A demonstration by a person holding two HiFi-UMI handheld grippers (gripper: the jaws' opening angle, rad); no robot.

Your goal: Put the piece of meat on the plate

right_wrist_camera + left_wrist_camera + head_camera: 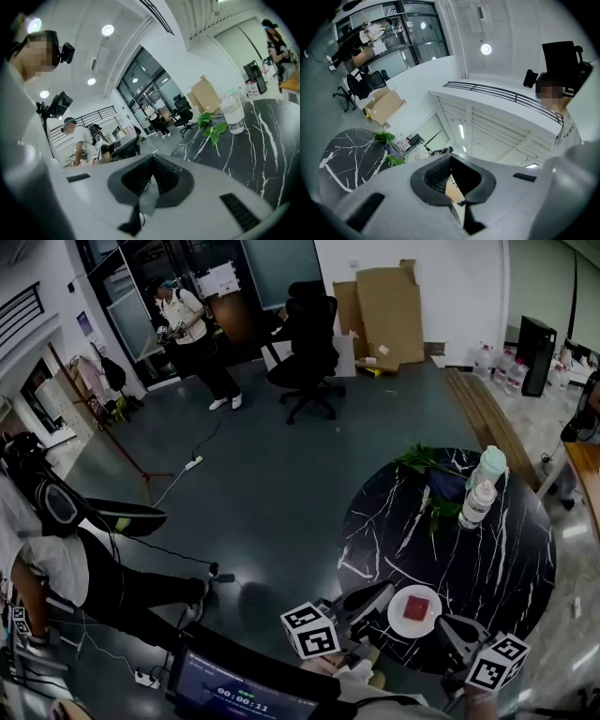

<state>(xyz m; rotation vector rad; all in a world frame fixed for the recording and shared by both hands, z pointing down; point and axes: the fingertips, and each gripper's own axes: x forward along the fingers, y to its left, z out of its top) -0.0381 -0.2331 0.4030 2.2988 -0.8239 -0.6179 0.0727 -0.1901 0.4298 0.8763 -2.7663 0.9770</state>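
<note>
A red piece of meat [418, 607] lies on a small white plate [397, 619] near the front edge of the round black marble table [469, 549]. My left gripper [386, 590] rests just left of the plate, its jaws shut with nothing in them. Just right of the plate, my right gripper [443, 622] is also shut and empty. In the left gripper view the left gripper [450, 158] points up past the table [347, 154]. The right gripper [152, 158] looks across the table [253, 145]. Neither gripper view shows the plate or the meat.
Two plastic bottles [476, 504] [487, 465] and a leafy green plant [427, 465] stand at the table's far side. A black office chair [309, 343], cardboard [384, 301] and a standing person [192, 334] are across the floor. Another person [56, 540] is at the left.
</note>
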